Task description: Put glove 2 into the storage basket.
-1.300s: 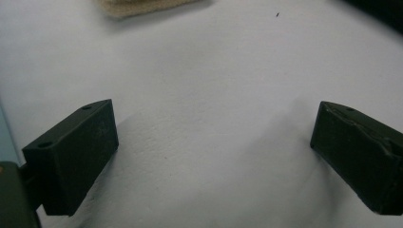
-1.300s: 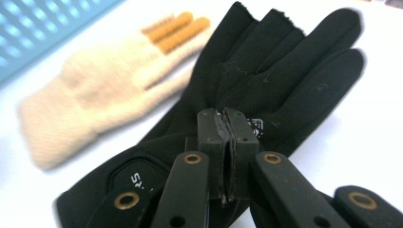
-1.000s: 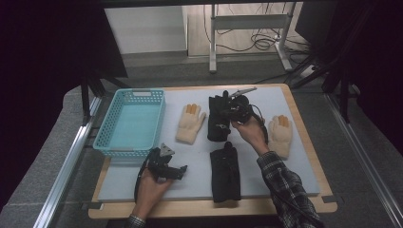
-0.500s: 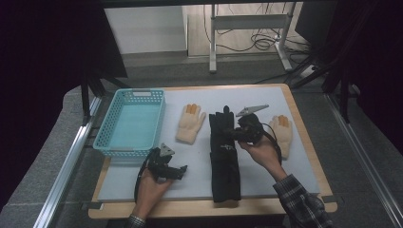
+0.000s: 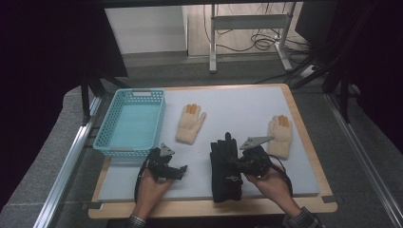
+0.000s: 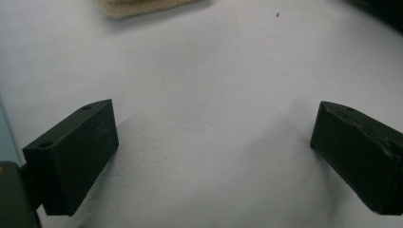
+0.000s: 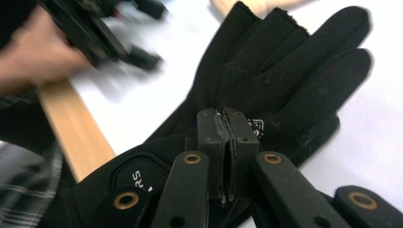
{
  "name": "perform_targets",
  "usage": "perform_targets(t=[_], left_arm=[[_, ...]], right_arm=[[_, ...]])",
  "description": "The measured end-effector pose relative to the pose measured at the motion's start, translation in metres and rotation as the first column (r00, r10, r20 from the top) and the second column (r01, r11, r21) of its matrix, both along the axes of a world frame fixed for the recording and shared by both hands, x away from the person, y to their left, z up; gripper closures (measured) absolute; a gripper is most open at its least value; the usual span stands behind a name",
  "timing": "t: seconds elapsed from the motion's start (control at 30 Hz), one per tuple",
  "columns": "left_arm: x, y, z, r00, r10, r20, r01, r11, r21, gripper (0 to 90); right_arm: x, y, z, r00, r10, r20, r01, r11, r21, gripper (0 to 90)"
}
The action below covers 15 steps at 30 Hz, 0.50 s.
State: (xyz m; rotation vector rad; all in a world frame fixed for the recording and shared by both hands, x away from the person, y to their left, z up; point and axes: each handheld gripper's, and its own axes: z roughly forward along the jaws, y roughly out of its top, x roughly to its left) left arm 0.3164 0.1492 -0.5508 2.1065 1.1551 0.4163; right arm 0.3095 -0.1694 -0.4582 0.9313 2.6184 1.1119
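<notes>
While the left tongs (image 5: pixel 183 169) gape empty, the right tongs (image 7: pixel 227 124) pinch the black glove (image 5: pixel 227 167).

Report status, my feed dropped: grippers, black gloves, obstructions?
Right gripper shut on black gloves. Left gripper open over bare mat. Nothing in the way.

Left hand-held gripper (image 5: pixel 177 172) gapes wide; right hand-held gripper (image 7: pixel 228 124) pinched closed

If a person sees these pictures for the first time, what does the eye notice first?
The black gloves at the front of the white mat stand out, with the right claw shut on the upper one. Two cream gloves lie behind, one in the middle, one at the right edge. The empty turquoise basket sits at the left, the left claw open beside it.
</notes>
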Motion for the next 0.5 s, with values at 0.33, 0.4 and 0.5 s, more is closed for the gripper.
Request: perform_targets(t=[0.33,0.4,0.5], left_arm=[[0.000,0.000,0.000,1.0000,-0.002,-0.001,0.002,1.0000,0.003,2.4],[0.000,0.000,0.000,1.0000,-0.002,-0.001,0.002,1.0000,0.003,2.5],[0.000,0.000,0.000,1.0000,-0.003,-0.002,0.003,1.0000,0.003,2.4]], right_arm=[[0.002,-0.001,-0.035,0.9995,-0.031,0.009,0.031,0.999,-0.011,59.1],[0.003,-0.008,-0.027,0.9988,-0.040,0.027,0.040,0.999,0.008,55.9],[0.003,-0.022,-0.018,0.9969,-0.057,0.055,0.056,0.998,0.020,56.5]])
